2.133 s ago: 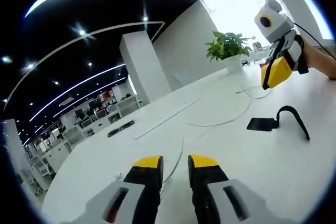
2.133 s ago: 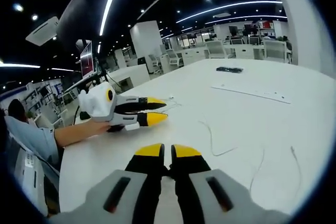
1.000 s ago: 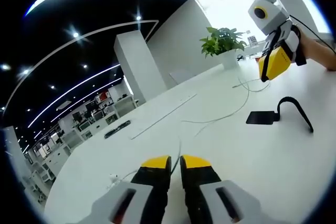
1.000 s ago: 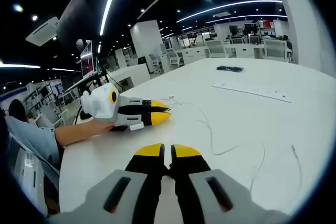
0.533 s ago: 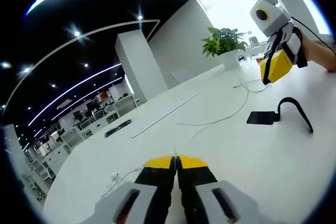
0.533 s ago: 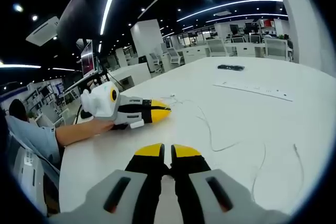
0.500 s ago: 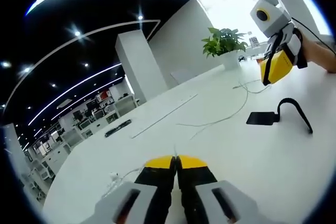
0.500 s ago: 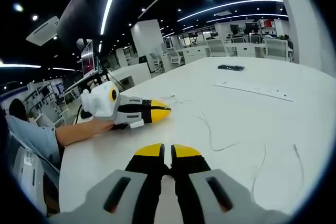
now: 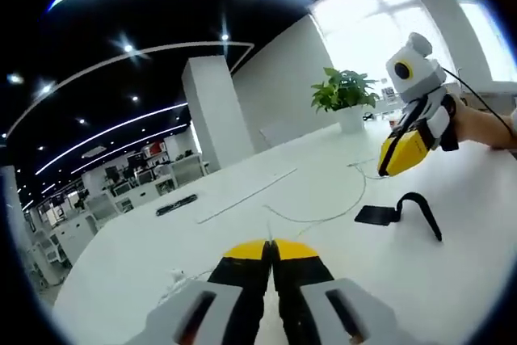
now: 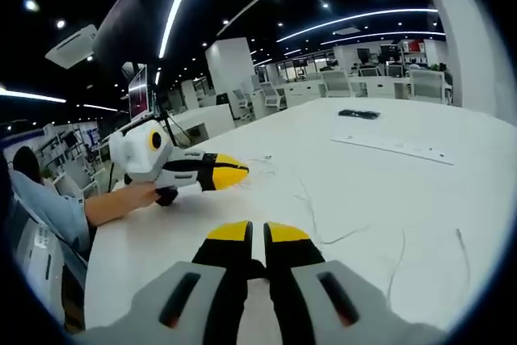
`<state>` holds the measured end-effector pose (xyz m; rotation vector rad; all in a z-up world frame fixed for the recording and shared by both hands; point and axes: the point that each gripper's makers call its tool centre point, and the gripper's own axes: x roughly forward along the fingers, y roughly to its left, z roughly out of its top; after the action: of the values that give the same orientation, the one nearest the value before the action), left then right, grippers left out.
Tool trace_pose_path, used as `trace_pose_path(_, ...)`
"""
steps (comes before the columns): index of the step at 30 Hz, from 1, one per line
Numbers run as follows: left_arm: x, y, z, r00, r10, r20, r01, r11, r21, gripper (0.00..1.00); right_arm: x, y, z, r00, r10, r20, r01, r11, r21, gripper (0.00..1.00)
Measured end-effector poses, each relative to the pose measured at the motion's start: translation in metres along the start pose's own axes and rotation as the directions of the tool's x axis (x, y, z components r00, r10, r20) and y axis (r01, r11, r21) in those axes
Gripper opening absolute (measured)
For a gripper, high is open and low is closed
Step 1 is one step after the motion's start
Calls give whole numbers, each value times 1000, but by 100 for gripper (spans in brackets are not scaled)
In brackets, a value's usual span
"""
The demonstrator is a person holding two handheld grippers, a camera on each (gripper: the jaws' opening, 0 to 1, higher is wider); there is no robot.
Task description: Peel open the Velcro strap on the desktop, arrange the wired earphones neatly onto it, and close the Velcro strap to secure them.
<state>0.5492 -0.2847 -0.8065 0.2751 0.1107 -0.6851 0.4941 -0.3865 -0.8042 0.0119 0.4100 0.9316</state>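
Velcro strap [image 9: 397, 210] lies on the white desk [image 9: 452, 280], one end curled up; earphone cable [image 9: 327, 214] trails left of it. Your left gripper [image 9: 271, 251] is closed on the cable. Your right gripper [image 10: 258, 234]: jaws together; whether it holds anything, you cannot tell.

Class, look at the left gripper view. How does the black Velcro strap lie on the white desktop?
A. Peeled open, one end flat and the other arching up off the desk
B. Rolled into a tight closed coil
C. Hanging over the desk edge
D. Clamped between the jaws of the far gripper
A: the black Velcro strap has a flat tab on the white desktop and a curved tail arching up beside it, apart from the right gripper.
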Motion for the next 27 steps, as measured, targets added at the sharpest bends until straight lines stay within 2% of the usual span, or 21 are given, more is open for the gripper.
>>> trace_pose_path(8,-16,-7,38,995,-46,87,52,997,-60,6,6,11,2,999,22,31,-21,999,-26,9)
trace_pose_path(16,-31,-24,70,983,-105,154,117,991,-72,6,8,26,15,990,94,103,-98,994,40,11)
trace_pose_path(23,-40,-50,85,965,-177,192,196,977,-88,6,7,37,27,981,97,169,-97,995,-7,12)
trace_pose_path(27,-43,-60,91,957,-207,205,227,970,-80,6,6,52,37,972,120,202,-113,992,-48,12)
